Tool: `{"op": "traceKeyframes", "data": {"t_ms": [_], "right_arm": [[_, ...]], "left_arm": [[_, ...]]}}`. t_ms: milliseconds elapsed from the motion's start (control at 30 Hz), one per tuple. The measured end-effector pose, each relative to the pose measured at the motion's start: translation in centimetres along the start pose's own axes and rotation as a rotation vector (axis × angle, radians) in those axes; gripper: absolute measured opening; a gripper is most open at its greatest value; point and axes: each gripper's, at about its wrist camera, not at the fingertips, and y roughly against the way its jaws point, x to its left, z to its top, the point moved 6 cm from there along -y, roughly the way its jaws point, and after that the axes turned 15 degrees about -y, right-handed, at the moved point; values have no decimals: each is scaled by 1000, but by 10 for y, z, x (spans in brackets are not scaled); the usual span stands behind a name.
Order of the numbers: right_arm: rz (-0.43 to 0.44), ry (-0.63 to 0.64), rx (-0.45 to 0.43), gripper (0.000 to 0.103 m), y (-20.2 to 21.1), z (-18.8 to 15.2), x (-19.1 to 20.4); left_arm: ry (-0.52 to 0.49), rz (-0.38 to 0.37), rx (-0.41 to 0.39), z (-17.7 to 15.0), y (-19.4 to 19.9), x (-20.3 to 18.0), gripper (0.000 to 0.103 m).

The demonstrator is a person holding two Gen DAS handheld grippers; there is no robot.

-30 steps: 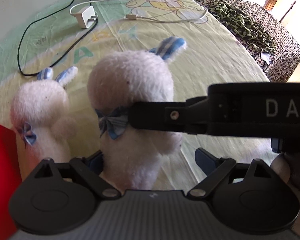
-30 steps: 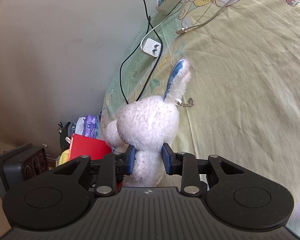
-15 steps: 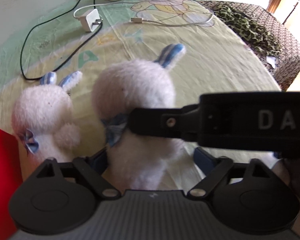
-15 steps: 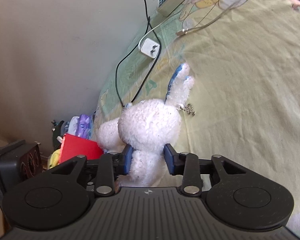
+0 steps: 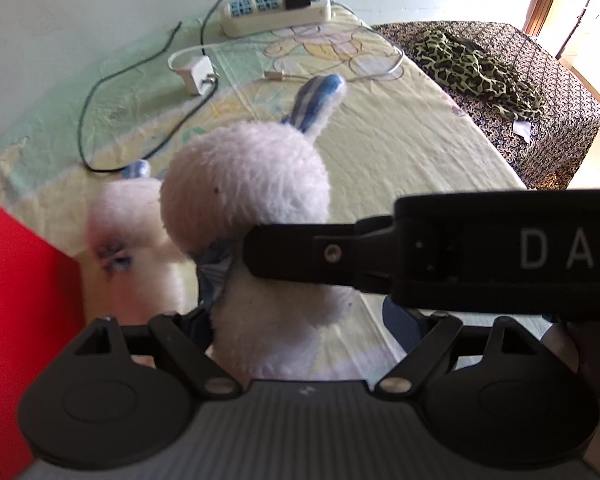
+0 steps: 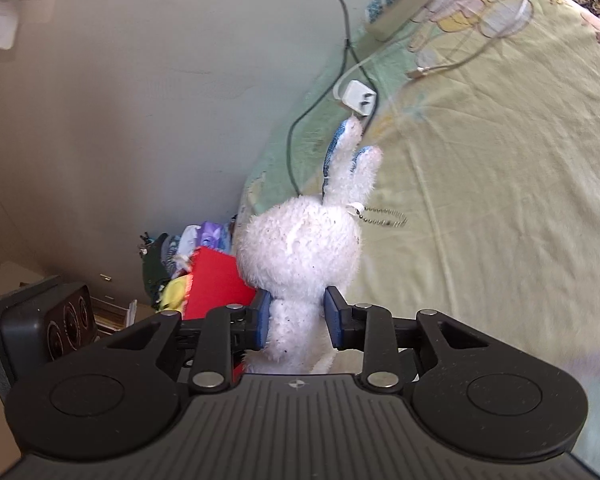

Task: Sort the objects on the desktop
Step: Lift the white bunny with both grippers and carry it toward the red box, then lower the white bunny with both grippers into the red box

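Two plush bunnies here: right gripper (image 6: 295, 322) is pinching one bunny (image 6: 298, 250) by the neck, second bunny (image 5: 128, 232) beside it. Left gripper (image 5: 300, 326) spread wide, level.

The table (image 5: 400, 152) is covered with a pale yellow and green cloth (image 6: 500, 160) printed with cartoon figures. At its far end, by the wall, lies a white power strip (image 5: 276, 16) with a black plug in it. Nearer lie a white charger (image 5: 198, 74), its white cable (image 5: 380, 68) looped across the cloth, and a thin black cord (image 5: 100, 92) curving beside them.
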Motion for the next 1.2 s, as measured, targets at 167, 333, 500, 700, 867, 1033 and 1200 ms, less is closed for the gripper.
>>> {"op": "traceKeyframes", "data": {"t_ms": [167,333,500,700,867,1033,1200], "right_arm": [[31,42,-25,32,7,-20,29],[65,64,-74,32,9,-41,59],[90,97,-134,32,10,-64,90],[109,126,-187,32,-2,-90,120],[117,149,-209,32,-19,-110,139],[119,195,-212,32,-39,-132,160],[104,248,-187,32,-64,-152,176]], "left_arm": [[-8,32,-57,-10,33,9,85],[-40,55,-111,-21,65,23,85],[-79,64,-176,-35,98,43,85],[-105,70,-229,-52,123,68,85],[-106,69,-260,-72,138,92,85],[-75,68,-301,-95,150,116,85],[-24,61,-326,-120,156,142,85]]}}
